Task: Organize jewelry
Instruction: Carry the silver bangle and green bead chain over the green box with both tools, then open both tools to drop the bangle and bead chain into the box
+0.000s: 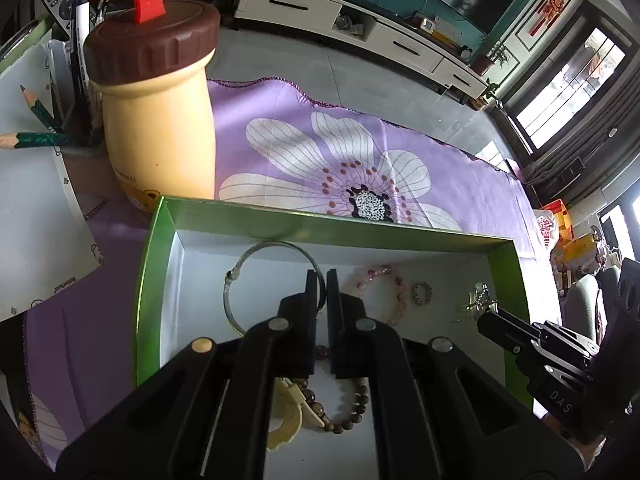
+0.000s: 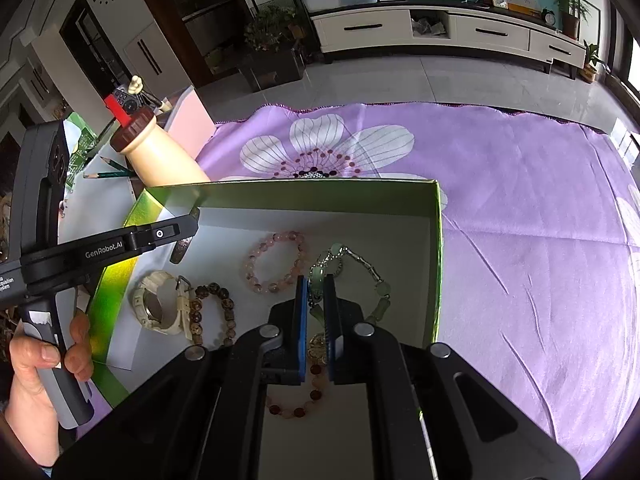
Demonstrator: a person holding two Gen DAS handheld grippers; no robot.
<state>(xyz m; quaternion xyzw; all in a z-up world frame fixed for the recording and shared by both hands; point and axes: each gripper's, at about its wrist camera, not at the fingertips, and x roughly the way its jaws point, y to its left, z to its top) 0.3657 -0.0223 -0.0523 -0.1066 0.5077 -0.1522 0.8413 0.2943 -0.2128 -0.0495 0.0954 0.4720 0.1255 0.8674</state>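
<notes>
So the jewelry is all sitting inside the green box (image 2: pixel 436 240) on the purple flower cloth (image 2: pixel 520 200), and both tools are working in there at once. The left gripper (image 1: pixel 323 280) has its fingers pinched nearly together on the thin silver bangle (image 1: pixel 248 256), which lies against the box's far-left corner. The right gripper (image 2: pixel 316 284) is likewise almost closed, clamped on the jade-and-silver necklace (image 2: pixel 360 260) near its pendant end, with the rest of the chain trailing off toward the right wall of the box. Around those two: a pink bead bracelet (image 2: pixel 276 260) lies flat mid-box, touching nothing, a cream watch (image 2: pixel 160 300) sits beside a brown bead bracelet (image 2: pixel 212 312) on the left side, and another reddish bead strand (image 2: pixel 296 404) peeks out under the right tool. From the left wrist there's also a small ring (image 1: pixel 423 293) between the pink bracelet and the necklace. Outside the box, a tan bottle with a brown cap (image 1: pixel 156 120) stands just behind its far-left corner. My read: this is the placing or arranging step, each piece being given its own spot. Next probably calls for setting both down without the necklace chain dragging over the pink beads, then opening up cleanly so nothing snags.
</notes>
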